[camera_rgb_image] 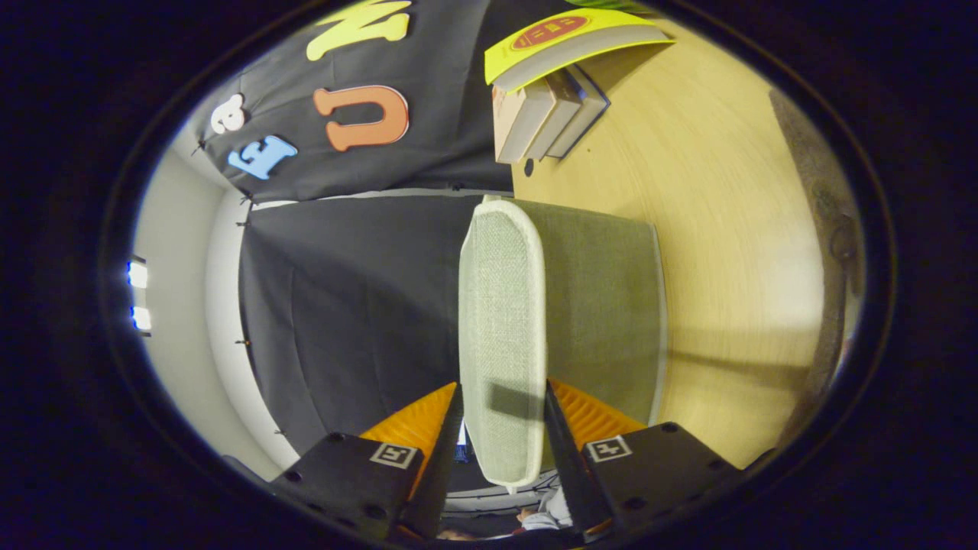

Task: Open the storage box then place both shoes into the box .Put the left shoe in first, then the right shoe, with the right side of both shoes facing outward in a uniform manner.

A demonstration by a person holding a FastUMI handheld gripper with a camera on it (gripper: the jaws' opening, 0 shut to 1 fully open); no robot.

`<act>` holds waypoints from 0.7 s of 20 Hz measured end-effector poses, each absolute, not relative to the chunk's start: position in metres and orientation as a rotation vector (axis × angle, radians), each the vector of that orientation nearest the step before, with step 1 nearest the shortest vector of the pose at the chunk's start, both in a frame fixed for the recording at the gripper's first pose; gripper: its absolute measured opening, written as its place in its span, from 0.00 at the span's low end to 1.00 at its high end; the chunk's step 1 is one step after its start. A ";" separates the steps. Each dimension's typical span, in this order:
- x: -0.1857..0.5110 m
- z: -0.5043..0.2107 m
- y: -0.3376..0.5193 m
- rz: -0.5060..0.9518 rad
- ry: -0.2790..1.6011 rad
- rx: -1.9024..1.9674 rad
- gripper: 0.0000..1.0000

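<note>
The storage box (603,305) is grey-green fabric and stands on a light wooden table (726,229). Its lid (500,305), of the same fabric with pale piping along the rim, is swung up and seen edge-on, running straight ahead from between my fingers. My gripper (503,428) is shut on the near edge of the lid, one finger pressing on each face. The lid hides the inside of the box.
A stack of books (546,114) lies on the table beyond the box, with a yellow book (565,42) on top. The black cloth wall (351,305) stands on the lid's other side. Something pale and unclear (546,519) shows low between my fingers.
</note>
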State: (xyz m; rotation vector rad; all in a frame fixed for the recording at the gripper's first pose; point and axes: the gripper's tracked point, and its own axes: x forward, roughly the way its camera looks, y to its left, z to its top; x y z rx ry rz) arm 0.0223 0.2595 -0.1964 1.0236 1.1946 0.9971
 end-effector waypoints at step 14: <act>0.001 -0.056 0.306 1.164 1.040 0.844 0.06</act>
